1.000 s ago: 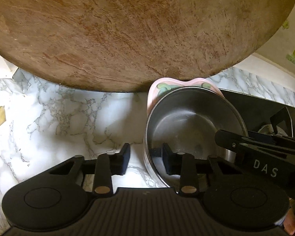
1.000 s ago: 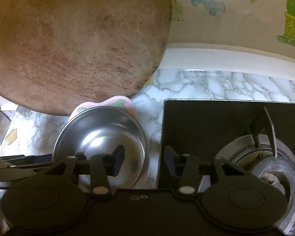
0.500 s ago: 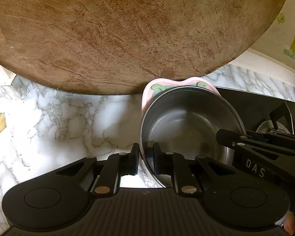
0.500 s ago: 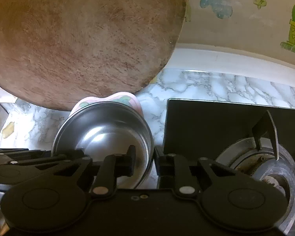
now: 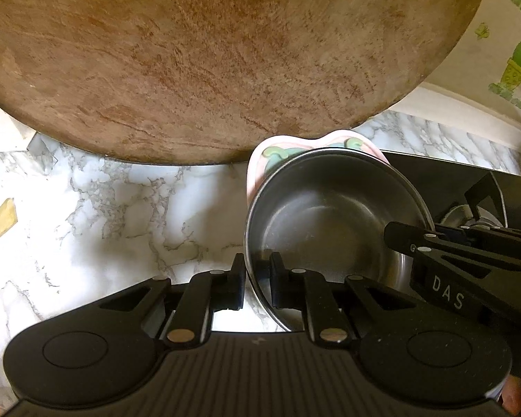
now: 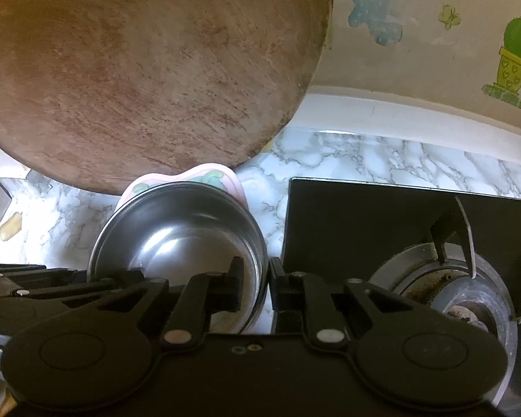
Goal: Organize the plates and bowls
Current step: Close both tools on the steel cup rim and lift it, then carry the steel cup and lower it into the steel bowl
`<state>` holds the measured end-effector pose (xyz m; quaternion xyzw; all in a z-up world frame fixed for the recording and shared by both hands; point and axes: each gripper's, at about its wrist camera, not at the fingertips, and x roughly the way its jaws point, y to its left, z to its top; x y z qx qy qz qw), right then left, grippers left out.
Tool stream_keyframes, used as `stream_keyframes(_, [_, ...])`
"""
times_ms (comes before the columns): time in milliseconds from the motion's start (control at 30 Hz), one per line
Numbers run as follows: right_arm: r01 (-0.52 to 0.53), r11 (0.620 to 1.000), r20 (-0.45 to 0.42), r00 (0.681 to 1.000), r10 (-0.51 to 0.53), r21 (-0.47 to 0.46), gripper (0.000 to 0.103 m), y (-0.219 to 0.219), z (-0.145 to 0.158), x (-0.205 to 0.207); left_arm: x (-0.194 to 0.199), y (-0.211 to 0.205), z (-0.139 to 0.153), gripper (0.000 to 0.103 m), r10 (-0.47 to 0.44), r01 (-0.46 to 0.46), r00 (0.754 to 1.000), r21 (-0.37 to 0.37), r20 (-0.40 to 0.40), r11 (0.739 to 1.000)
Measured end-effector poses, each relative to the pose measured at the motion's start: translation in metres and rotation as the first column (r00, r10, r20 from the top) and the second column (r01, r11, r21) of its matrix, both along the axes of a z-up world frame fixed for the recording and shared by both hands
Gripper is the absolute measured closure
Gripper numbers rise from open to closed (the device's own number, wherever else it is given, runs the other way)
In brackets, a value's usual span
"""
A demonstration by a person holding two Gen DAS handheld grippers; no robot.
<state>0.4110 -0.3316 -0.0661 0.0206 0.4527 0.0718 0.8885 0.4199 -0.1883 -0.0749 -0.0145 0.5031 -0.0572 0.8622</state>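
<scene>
Both your grippers have just closed on the round stainless-steel bowl (image 5: 333, 222): the left gripper (image 5: 255, 283) pinches its near-left rim, the right gripper (image 6: 255, 285) its right rim. The bowl sits on the pink patterned plate (image 5: 260, 160) beside the black stove (image 6: 382, 215), so you can likely lift now.

Silver steel bowl (image 5: 330, 215), pink plate (image 5: 257, 163) with green swirls, white-grey marbled counter (image 5: 121, 215).
</scene>
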Motion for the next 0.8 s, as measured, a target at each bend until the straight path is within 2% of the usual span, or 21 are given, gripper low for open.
stream_keyframes(433, [0.019,1.0,0.051,0.999,-0.019,-0.003,0.087,0.005,0.034,-0.031,-0.035,0.002,0.032,0.09,-0.037,0.038,0.999,-0.016,0.036,0.999])
stream_keyframes(800, [0.039,0.999,0.089,0.995,-0.037,-0.018,0.087,0.014,0.07,-0.083,-0.086,0.008,0.069,0.09,-0.088,0.09,0.994,-0.028,0.065,0.996])
